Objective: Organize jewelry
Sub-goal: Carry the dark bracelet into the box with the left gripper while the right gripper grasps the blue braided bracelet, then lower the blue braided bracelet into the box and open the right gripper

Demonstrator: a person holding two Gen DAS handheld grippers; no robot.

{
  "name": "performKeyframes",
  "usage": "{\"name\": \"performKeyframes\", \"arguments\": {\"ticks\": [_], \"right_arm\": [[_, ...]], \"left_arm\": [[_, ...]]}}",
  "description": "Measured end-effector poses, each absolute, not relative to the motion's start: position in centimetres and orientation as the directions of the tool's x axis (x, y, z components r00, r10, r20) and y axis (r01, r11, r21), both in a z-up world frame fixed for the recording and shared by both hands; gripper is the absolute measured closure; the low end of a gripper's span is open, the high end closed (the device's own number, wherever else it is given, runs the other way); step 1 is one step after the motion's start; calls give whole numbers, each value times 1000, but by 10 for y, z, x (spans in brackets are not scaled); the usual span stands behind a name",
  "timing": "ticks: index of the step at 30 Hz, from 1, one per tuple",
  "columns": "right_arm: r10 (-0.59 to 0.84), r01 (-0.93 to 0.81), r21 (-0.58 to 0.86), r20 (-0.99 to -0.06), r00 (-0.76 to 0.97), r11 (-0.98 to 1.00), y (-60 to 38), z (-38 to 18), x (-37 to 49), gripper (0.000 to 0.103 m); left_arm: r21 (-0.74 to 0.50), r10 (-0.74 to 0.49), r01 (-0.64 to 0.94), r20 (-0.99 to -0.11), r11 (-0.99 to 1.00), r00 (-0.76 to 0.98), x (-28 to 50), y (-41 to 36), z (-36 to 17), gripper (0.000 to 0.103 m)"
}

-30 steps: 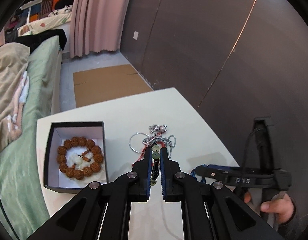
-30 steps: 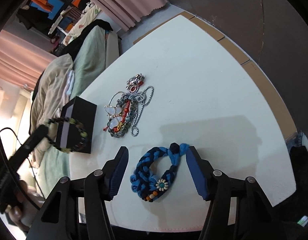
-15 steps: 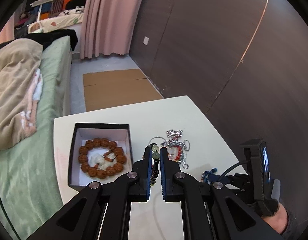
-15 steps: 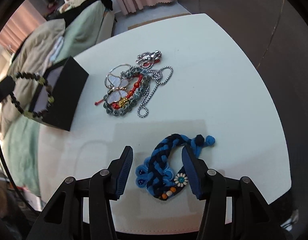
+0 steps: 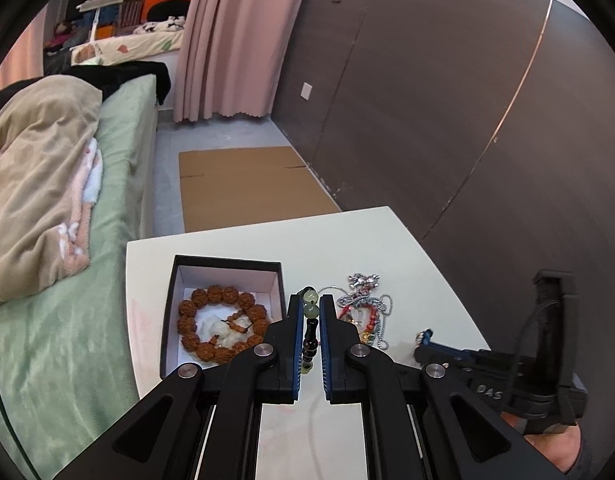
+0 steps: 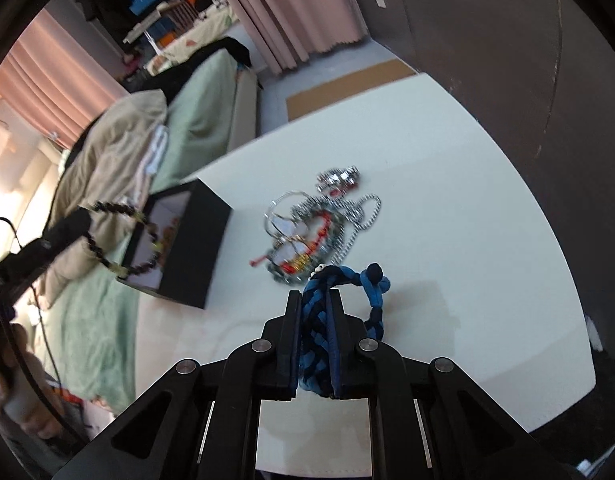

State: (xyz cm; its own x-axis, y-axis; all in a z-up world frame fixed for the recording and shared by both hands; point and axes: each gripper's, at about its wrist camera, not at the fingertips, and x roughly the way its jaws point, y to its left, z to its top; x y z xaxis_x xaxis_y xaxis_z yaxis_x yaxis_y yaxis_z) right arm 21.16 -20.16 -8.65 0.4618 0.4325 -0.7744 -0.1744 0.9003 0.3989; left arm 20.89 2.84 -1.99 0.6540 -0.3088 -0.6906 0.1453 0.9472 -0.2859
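Off the table's left edge there's a bed with a pale green sheet (image 5: pixel 119 160), and a rumpled beige blanket (image 5: pixel 35 184) is piled on it. A flat sheet of brown cardboard (image 5: pixel 243 184) lies on the grey floor past the table's far edge. Pink curtains (image 5: pixel 235 36) hang beside a dark brown panelled wall (image 5: pixel 427 100), which has a small white wall switch (image 5: pixel 306 91).

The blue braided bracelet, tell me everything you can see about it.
The blue braided bracelet looks like thick cord plaited in light and dark blue, with a knot at one end and small white beads near the top. The right tongs have just closed on it and pinch its braid, while the free loop hangs to the right above the white table.
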Motion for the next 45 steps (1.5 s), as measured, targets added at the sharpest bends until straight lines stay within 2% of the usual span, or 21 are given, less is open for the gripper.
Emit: {"name": "performKeyframes", "arguments": {"ticks": [12, 15, 18, 19, 21, 22, 23, 24, 37, 39, 40, 41, 45], "right_arm": [[531, -211, 497, -693, 489, 842, -198, -71, 225, 90], [546, -219, 511, -677, 494, 831, -196, -68, 230, 90], [566, -236, 524, -662, 492, 818, -188, -64, 235, 90], [576, -245, 530, -656, 488, 812, -185, -63, 237, 90], [596, -267, 541, -643, 480, 798, -179, -59, 240, 90], [604, -281, 540, -638, 478, 793, -174, -55, 242, 90], [610, -299, 536, -632, 479, 790, -169, -51, 244, 90], [618, -314, 536, -624, 477, 784, -164, -47, 246, 90], [767, -457, 616, -534, 356, 642, -85, -30, 271, 88], [777, -465, 625, -540, 323, 627, -75, -32, 276, 71], [778, -464, 628, -547, 308, 625, -71, -34, 278, 45], [778, -462, 629, -547, 309, 626, -71, -35, 278, 30], [762, -449, 617, -555, 334, 647, -86, -36, 276, 28]], "left_arm": [[-303, -306, 120, -702, 946, 643, 222, 35, -33, 95], [-276, -251, 66, -715, 959, 652, 225, 43, -35, 95], [-304, -257, 39, -724, 952, 640, 228, 55, -37, 94], [-304, -251, 26, -731, 952, 635, 228, 59, -37, 92], [-293, -230, 5, -738, 956, 634, 226, 66, -34, 77], [-290, -222, 0, -735, 957, 641, 225, 68, -32, 59], [-292, -219, -5, -727, 956, 651, 223, 70, -30, 46], [-298, -213, -12, -710, 955, 671, 219, 74, -27, 42], [-297, -155, -77, -681, 952, 716, 207, 111, -7, 40], [-301, -150, -87, -681, 950, 717, 206, 118, -8, 40], [-303, -150, -90, -681, 949, 717, 205, 120, -8, 40], [-306, -149, -96, -683, 947, 715, 205, 122, -9, 36], [-310, -150, -96, -679, 946, 719, 205, 123, -12, 25]]}}
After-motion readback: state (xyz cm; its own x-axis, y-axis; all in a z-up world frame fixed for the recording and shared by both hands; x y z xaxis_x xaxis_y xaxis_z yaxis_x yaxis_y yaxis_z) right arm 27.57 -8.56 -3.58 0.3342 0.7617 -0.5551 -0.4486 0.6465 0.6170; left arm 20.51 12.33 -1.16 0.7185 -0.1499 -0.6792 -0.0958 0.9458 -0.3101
